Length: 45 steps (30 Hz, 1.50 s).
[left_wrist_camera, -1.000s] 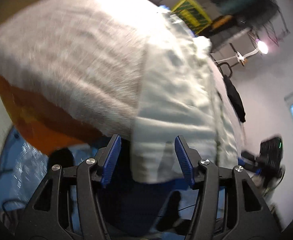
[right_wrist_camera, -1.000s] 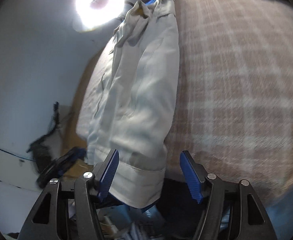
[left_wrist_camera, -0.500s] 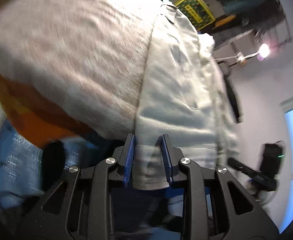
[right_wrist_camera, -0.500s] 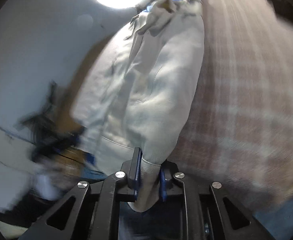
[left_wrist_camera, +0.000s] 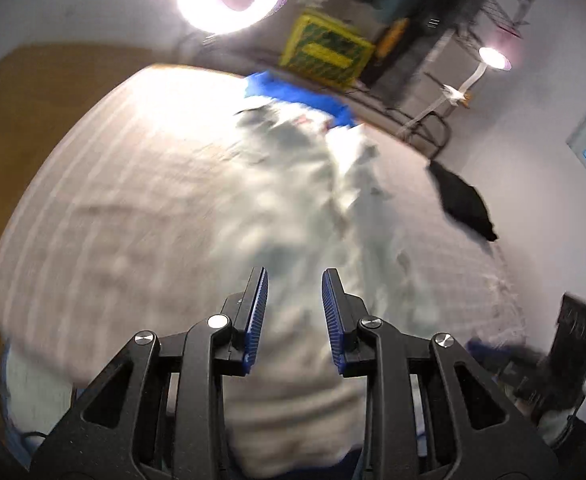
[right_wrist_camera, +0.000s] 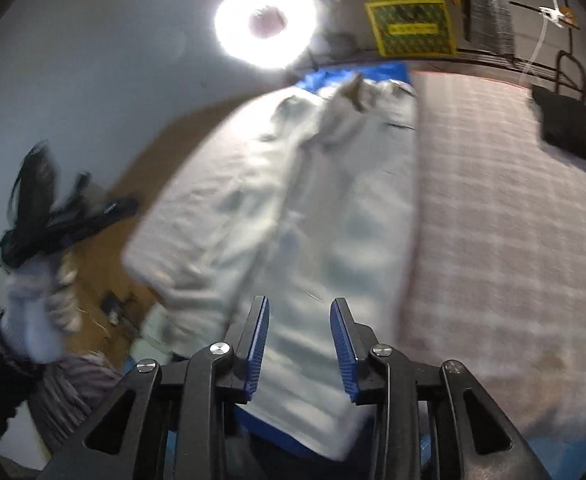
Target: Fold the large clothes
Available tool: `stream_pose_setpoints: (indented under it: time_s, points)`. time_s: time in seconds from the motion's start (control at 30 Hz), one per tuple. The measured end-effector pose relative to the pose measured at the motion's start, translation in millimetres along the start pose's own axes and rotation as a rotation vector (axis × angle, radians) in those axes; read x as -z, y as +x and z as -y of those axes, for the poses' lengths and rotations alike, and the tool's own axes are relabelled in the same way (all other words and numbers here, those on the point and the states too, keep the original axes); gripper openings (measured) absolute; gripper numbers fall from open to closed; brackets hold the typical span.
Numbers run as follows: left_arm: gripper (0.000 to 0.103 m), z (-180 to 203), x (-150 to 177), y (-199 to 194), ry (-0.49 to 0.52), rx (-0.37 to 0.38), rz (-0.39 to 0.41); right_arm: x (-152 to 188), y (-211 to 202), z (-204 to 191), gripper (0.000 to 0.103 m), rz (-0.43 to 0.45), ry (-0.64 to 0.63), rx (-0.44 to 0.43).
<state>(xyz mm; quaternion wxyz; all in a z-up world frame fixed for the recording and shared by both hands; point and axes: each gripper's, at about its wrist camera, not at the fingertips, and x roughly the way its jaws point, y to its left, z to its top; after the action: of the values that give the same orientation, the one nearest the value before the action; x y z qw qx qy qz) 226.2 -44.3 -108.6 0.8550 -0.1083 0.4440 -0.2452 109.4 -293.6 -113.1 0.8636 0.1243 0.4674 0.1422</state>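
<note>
A pale grey-white garment [left_wrist_camera: 305,208] lies lengthwise on the plaid bed cover [left_wrist_camera: 133,200], its near hem drooping over the bed's edge below me. The left gripper [left_wrist_camera: 295,316] is lifted above that edge, blue pads close together with hem fabric filling the gap. The right wrist view shows the same garment [right_wrist_camera: 333,208] running away from the right gripper [right_wrist_camera: 300,340]. Its jaws are opening, and cloth lies between the pads without being pinched. Both views are motion-blurred.
A black garment [right_wrist_camera: 573,132] lies at the bed's far right and a blue cloth [right_wrist_camera: 357,74] at the garment's far end. Beyond stand a ring light [right_wrist_camera: 267,24] and a yellow crate [right_wrist_camera: 411,28]. A gloved hand [right_wrist_camera: 33,300] is at the left.
Both grippers closed on the garment's near hem and then rose, so the bed top is now seen from above. The right pads stand wider apart than half a second ago.
</note>
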Motion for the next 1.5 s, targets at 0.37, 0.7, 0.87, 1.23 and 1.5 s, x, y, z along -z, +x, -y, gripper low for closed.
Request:
stream_pose_setpoints:
  time_s: [0.37, 0.7, 0.87, 1.23, 1.5]
  points:
    - [0.027, 110.4, -89.7, 160.6, 0.222, 0.108, -0.099, 0.3, 87.7, -7.5, 0.027, -0.135, -0.029, 0.012]
    - [0.027, 110.0, -126.5, 265.4, 0.339, -0.170, -0.093, 8.1, 94.7, 3.5, 0.026, -0.179, -0.008, 0.006]
    - [0.012, 39.9, -154.2, 268.6, 0.113, -0.179, -0.070, 5.9, 98.4, 4.2, 0.026, -0.190, -0.004, 0.007]
    - [0.008, 68.8, -161.3, 213.7, 0.205, -0.032, 0.064, 5.8, 92.4, 3.3, 0.026, -0.191, -0.021, -0.006]
    - [0.008, 98.2, -137.3, 263.8, 0.352, -0.021, -0.086, -2.1, 67.0, 19.2, 0.029, -0.083, 0.043, -0.012]
